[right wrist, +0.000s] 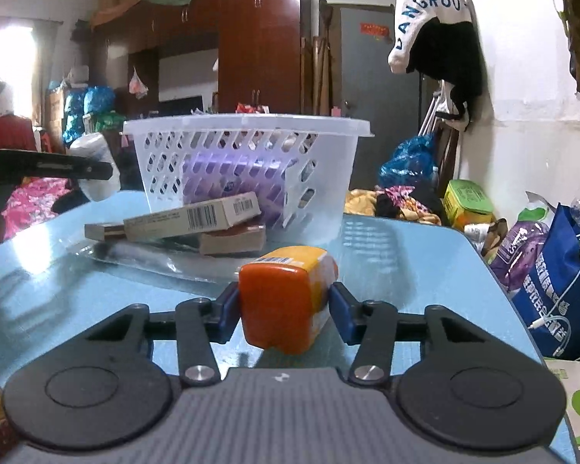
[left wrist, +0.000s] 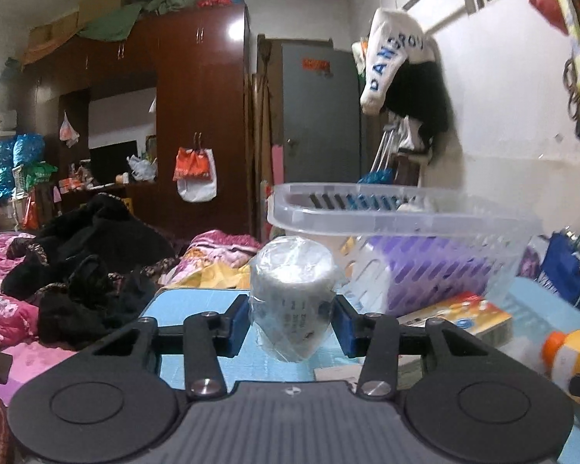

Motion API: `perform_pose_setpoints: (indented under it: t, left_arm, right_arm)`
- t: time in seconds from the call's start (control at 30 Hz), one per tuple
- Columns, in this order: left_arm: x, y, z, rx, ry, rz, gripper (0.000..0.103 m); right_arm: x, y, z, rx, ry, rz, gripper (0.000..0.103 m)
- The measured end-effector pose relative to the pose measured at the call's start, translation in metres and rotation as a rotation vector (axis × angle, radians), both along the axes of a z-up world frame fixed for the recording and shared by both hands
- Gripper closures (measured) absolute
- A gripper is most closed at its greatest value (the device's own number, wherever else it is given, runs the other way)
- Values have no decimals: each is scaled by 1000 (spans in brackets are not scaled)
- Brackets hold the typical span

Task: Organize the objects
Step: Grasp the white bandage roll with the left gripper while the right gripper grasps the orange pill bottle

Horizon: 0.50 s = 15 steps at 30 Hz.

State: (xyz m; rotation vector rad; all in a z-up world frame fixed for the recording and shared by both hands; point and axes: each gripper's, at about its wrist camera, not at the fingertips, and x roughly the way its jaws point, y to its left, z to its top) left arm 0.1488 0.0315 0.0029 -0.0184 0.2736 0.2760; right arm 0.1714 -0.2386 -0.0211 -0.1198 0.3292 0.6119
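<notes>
A plastic-wrapped white roll sits clamped between the blue pads of the left gripper at the centre of the left wrist view, held above the blue table. Just right of it and slightly higher, the clear slotted basket fills the middle right of the frame, with a purple pack showing through its wall. A red-and-white box lies on the table below the basket, and the orange bottle appears at the lower right edge.

In the right wrist view, the right gripper is closed on that orange bottle, its pads pressing both sides at the lower centre of the frame; whether the bottle rests on the table or is lifted just off it cannot be told. Behind it, in mid-frame, two flat boxes lie stacked against the foot of the basket, atop a clear plastic sleeve. The left gripper reaches in from the left edge, carrying the roll beside the basket's left wall.

A dark wardrobe and a grey door stand in the background, a white garment hangs on the wall at upper right, and a blue bag sits past the table's right edge.
</notes>
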Motion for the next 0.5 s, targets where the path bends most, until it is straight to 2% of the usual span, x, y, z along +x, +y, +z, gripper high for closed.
perform_pose_setpoints:
  t: [0.5]
  left_arm:
    - [-16, -12, 11, -2, -72, -74, 54]
  right_arm:
    - [-8, -25, 27, 98, -59, 8, 59]
